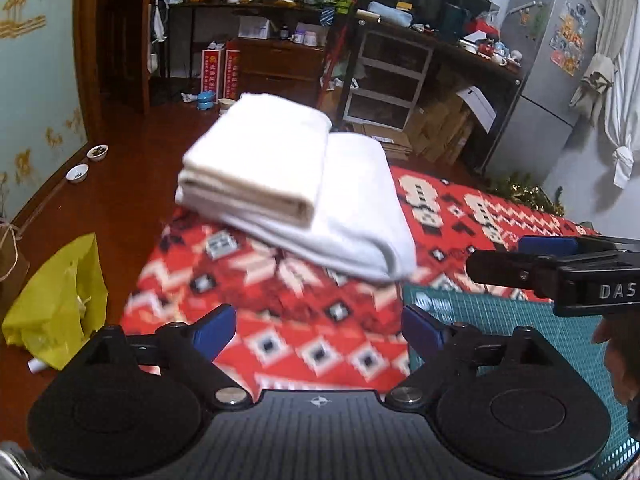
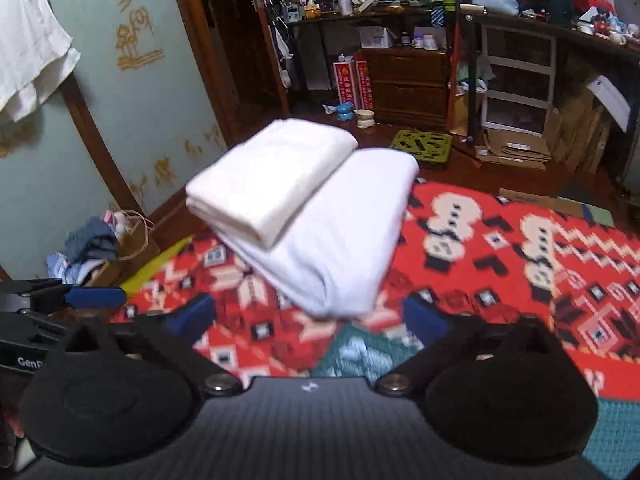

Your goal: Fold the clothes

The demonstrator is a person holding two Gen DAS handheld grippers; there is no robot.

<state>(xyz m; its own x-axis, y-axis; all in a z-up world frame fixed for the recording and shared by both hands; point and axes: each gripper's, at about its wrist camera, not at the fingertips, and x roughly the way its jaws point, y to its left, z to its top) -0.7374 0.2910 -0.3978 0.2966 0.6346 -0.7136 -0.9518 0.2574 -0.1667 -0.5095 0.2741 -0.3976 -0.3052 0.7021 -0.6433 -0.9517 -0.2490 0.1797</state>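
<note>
Two grippers in view, both with blue-padded fingers spread apart and holding nothing. Left gripper (image 1: 318,330) hovers over the red patterned blanket (image 1: 304,332); just to its right lies the teal cutting mat (image 1: 500,308), whose corner also shows directly under the right gripper (image 2: 310,318) in the right wrist view. Right gripper appears at the right edge of the left wrist view, level with the left one and apart from it; the left gripper pokes in at the left edge of the right wrist view.

Ahead of both grippers, near but not touched: two folded cloths stacked on the blanket. Bottom one is a white folded garment (image 1: 360,216), its folded edge facing the grippers. On top, shifted to the left half, sits a smaller cream folded cloth (image 1: 260,160); both blurred.

Left of the left gripper, on the floor: yellow plastic bag (image 1: 56,304). Farther left, two small bowls (image 1: 88,162) by the wall. Beyond the stack: dark wooden floor, a wooden drawer chest (image 1: 280,68), cluttered shelves, cardboard boxes, grey fridge (image 1: 540,92) far right. Green tray (image 2: 422,144) on the floor behind the stack in the right wrist view.
</note>
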